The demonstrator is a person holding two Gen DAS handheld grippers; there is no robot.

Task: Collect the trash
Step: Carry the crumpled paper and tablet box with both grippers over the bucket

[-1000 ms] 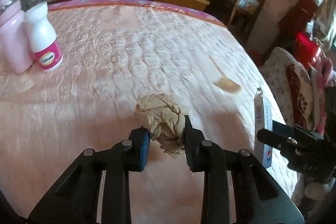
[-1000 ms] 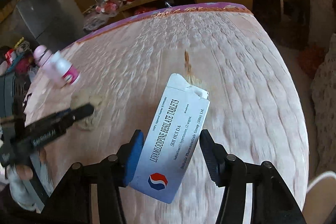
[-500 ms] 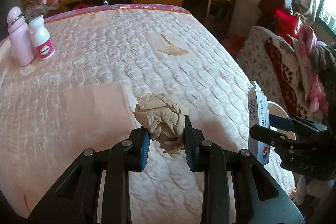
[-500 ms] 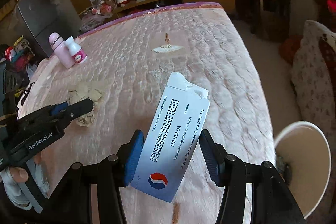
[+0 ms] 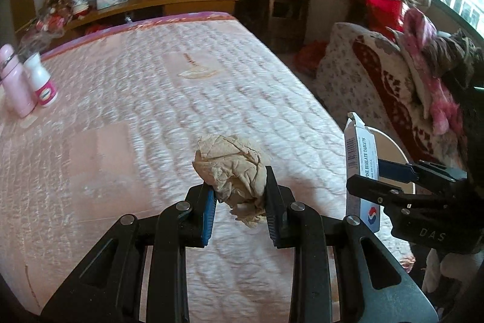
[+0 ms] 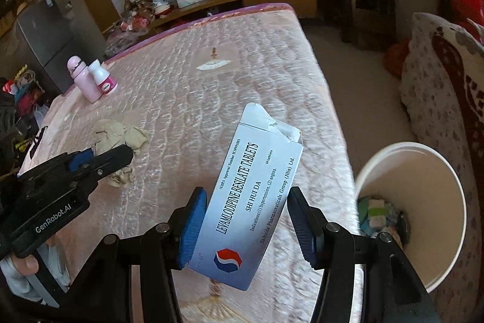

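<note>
The left tongs (image 5: 240,199) are clamped on a crumpled tan paper wad (image 5: 233,168), which sits between the blue pads and projects past the tips, held clear above the pink quilted bed (image 5: 151,99). The right tongs (image 6: 246,220) are clamped on a white tablet box (image 6: 251,196), tilted, torn flap uppermost. Both loads hang over the bed's near corner. A white bin (image 6: 423,202) stands on the floor just beside the bed, right of the box, with scraps inside.
</note>
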